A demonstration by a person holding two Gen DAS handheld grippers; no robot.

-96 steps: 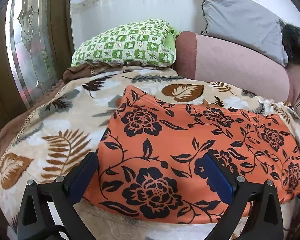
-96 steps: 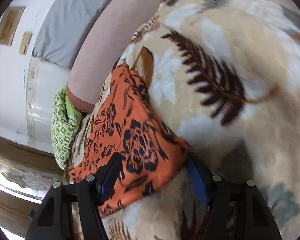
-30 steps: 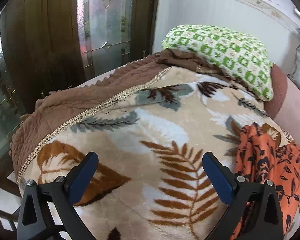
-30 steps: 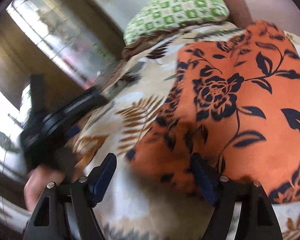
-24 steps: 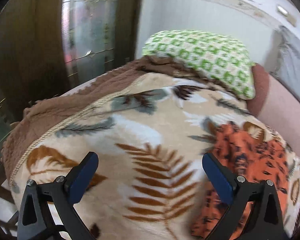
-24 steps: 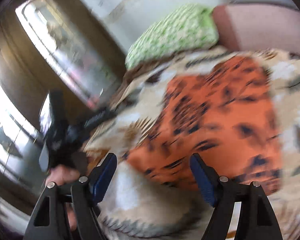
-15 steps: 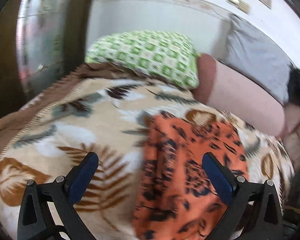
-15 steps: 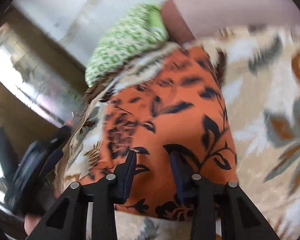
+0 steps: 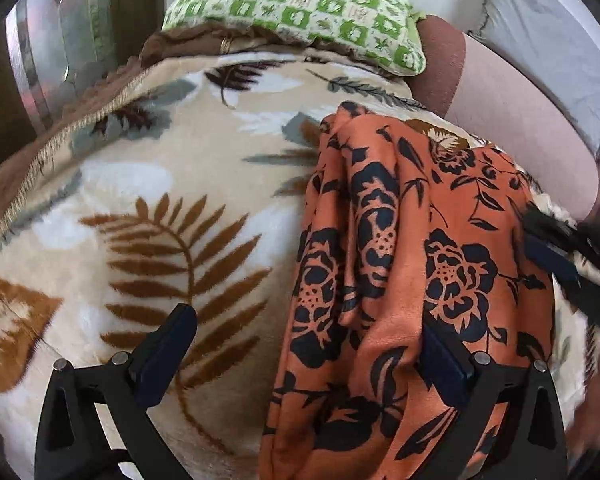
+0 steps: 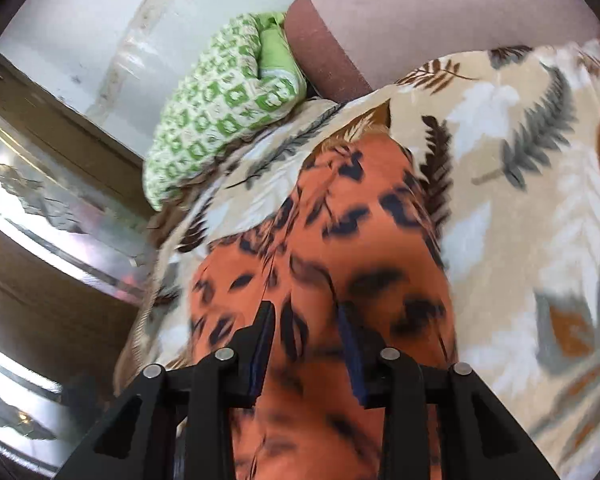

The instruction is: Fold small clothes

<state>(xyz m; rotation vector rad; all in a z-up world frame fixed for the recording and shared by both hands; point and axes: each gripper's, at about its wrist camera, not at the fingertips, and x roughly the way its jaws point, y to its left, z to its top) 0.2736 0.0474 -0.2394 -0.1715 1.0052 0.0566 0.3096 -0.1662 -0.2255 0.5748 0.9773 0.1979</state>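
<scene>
- the orange floral garment (image 9: 400,264) is seen bunched in long folds on the leaf-patterned blanket (image 9: 148,208), toward its right side in the left wrist view.
- a fold of the cloth is pinched between the nearly closed jaws of the right gripper (image 10: 306,344), with fabric filling the gap.
- the left gripper (image 9: 304,356) is held wide apart, gripping nothing; its right finger is laid against the garment, its left finger over bare blanket.
- a green checked pillow (image 9: 300,12) is seen at the blanket's far edge.
</scene>
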